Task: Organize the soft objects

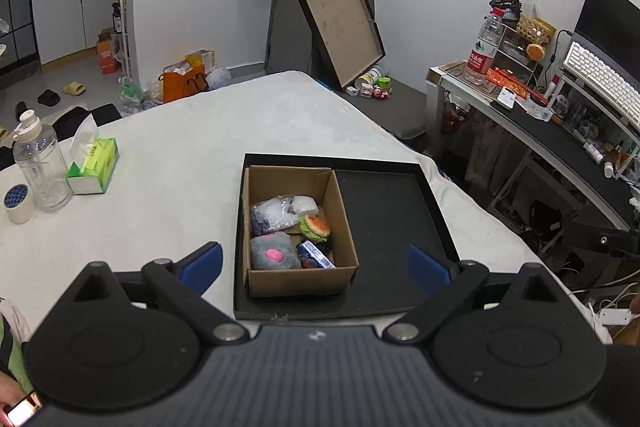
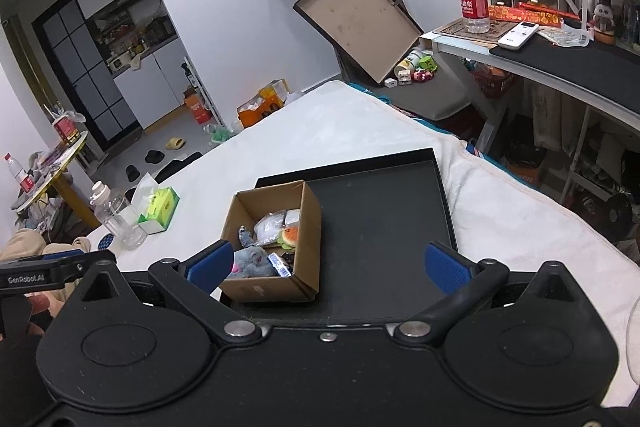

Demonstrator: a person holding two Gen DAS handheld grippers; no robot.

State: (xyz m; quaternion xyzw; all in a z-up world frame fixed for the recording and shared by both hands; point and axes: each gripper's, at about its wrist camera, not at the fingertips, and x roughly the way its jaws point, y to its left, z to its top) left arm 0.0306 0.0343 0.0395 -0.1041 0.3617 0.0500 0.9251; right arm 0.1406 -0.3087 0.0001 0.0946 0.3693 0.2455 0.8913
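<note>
Hovering above a black tray [image 1: 384, 227] on a white-covered bed [image 1: 240, 131], the left gripper [image 1: 316, 263] and right gripper [image 2: 330, 263] both have jaws spread apart, empty. A cardboard box [image 1: 300, 279] in the tray's left half holds a grey plush toy [image 1: 274, 255], a burger toy [image 1: 316, 227] and a plastic bag [image 1: 276, 213].

We cannot read the print on the small blue-and-white packet [image 1: 316, 254] in the cardboard box [image 1: 298, 281]; the grey plush [image 2: 252, 261] sits partly behind the right gripper's left finger [image 2: 210, 264].
</note>
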